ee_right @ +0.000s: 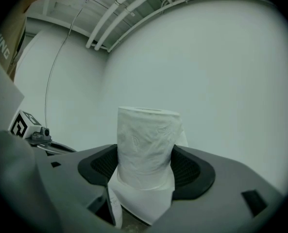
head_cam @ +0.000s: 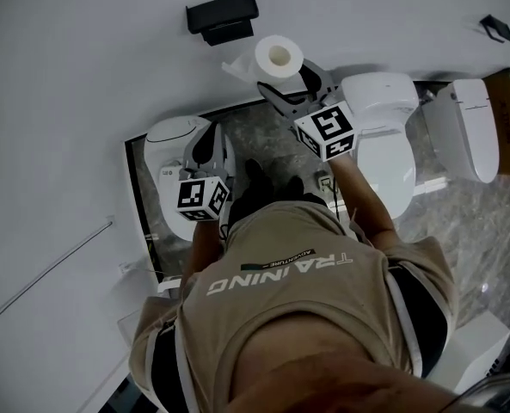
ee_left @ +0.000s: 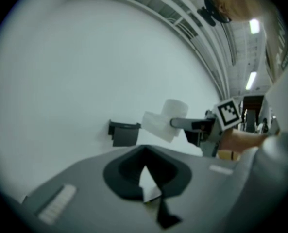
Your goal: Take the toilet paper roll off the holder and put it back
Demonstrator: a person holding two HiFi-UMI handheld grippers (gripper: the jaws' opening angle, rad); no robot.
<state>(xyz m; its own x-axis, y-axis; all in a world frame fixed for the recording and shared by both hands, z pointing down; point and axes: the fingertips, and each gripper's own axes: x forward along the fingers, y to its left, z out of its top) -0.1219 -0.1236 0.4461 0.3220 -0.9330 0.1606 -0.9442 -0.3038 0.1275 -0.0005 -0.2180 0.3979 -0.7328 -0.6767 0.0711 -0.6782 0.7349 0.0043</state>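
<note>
Gripping the roll (head_cam: 279, 56) across its sides, the right gripper (head_cam: 285, 76) has it clear of the holder (head_cam: 222, 15) and up by the wall. Both pads press the paper, one on each flank, and the roll stands on end between them with its hollow core facing up at the head camera. A loose sheet (head_cam: 237, 67) trails off toward the holder side. I'd say that side-on grip is chosen to leave the core open, so the roll can go back on the holder. The holder sits bare on the wall, just beside the roll and not touching it.

The left gripper (head_cam: 207, 149) hangs low over a toilet (head_cam: 173, 136), well apart from the roll. Its jaws are drawn together on nothing, only a sliver of light between them. It looks parked out of the way, since this is a one-gripper job.
</note>
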